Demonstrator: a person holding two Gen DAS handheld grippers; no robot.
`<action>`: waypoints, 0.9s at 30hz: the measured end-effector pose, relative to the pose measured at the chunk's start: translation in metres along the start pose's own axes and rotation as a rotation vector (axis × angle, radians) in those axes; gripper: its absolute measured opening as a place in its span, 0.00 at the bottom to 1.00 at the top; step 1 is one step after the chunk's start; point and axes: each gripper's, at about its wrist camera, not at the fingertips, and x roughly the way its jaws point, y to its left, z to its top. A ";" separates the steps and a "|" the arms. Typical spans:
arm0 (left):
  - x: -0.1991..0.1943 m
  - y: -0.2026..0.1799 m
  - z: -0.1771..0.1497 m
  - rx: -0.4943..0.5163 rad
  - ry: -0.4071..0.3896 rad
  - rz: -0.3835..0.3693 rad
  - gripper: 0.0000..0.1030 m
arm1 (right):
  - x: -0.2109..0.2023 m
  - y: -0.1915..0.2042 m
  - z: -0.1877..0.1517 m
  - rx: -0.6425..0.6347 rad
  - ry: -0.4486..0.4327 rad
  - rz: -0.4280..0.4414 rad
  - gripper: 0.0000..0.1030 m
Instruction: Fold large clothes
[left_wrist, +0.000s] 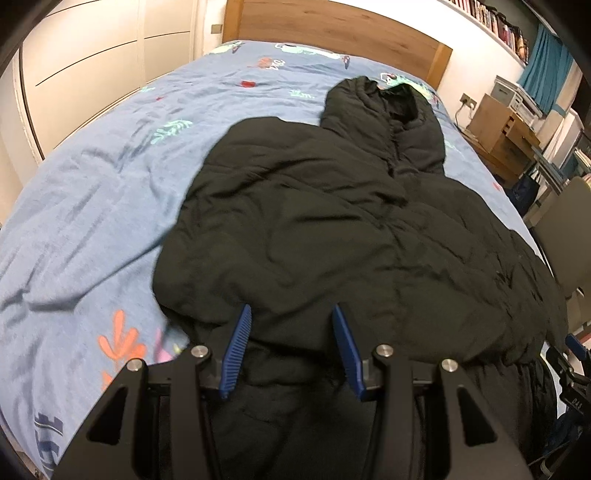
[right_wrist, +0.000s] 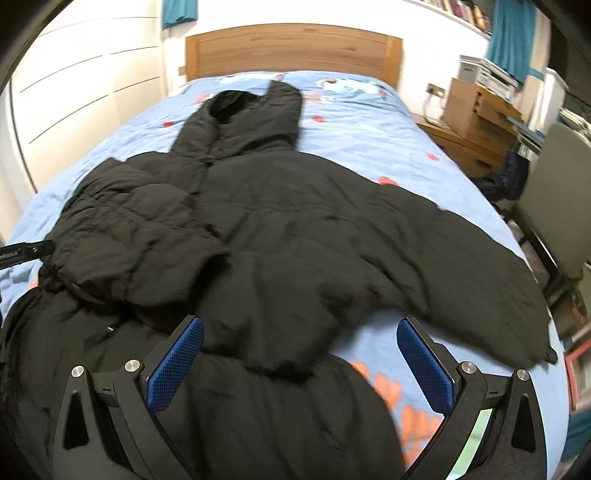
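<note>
A large black puffer jacket lies spread on the blue bed, hood toward the headboard. In the right wrist view the jacket has its left sleeve folded across the body and its right sleeve stretched out to the right. My left gripper is open and empty, just above the jacket's near left part. My right gripper is wide open and empty over the jacket's lower hem. The right gripper's edge shows at the far right of the left wrist view.
The blue patterned bed cover runs to a wooden headboard. White wardrobe doors stand left. A wooden cabinet and a chair stand right of the bed. Bookshelves are high on the wall.
</note>
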 end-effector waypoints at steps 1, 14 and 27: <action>0.001 -0.005 -0.001 0.005 0.005 0.000 0.43 | 0.001 -0.007 -0.002 0.014 0.004 -0.009 0.99; 0.010 -0.066 -0.004 0.072 0.037 -0.024 0.43 | 0.008 -0.108 -0.035 0.240 0.028 -0.089 0.99; 0.027 -0.092 -0.004 0.114 0.059 0.000 0.43 | 0.028 -0.168 -0.054 0.370 0.035 -0.146 0.99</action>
